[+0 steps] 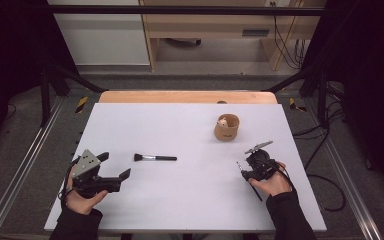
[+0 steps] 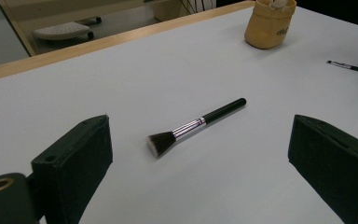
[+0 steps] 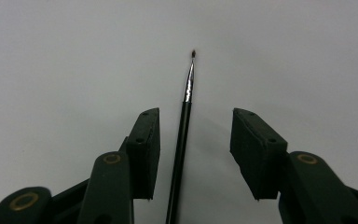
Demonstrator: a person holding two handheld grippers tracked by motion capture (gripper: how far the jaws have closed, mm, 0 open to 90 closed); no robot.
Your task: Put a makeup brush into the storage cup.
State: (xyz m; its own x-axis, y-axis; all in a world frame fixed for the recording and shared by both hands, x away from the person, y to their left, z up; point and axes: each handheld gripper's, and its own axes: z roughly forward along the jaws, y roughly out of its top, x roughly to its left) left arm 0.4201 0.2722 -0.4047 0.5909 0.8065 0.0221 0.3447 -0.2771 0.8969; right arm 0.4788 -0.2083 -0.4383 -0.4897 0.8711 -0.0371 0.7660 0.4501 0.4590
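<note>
A stubby black makeup brush [image 1: 155, 158] [image 2: 196, 126] with a silver ferrule lies on the white table [image 1: 180, 135], bristles to the left. My left gripper [image 1: 116, 169] [image 2: 200, 172] stands open a little short of it, jaws wide apart with the brush ahead between them. A thin black fine-tipped brush [image 1: 249, 181] [image 3: 182, 135] lies flat on the table at the right. My right gripper [image 1: 247, 170] [image 3: 195, 149] hangs open over it, jaws on either side of the handle and not touching it. A tan cup [image 1: 227, 127] [image 2: 269, 23] stands at the back right with something pale inside.
The wooden table edge [image 1: 187, 96] runs along the far side. Beyond it are a wooden shelf unit [image 1: 215, 30] and cables on the floor. Dark frame struts stand at both sides. Bare white surface lies between the two brushes.
</note>
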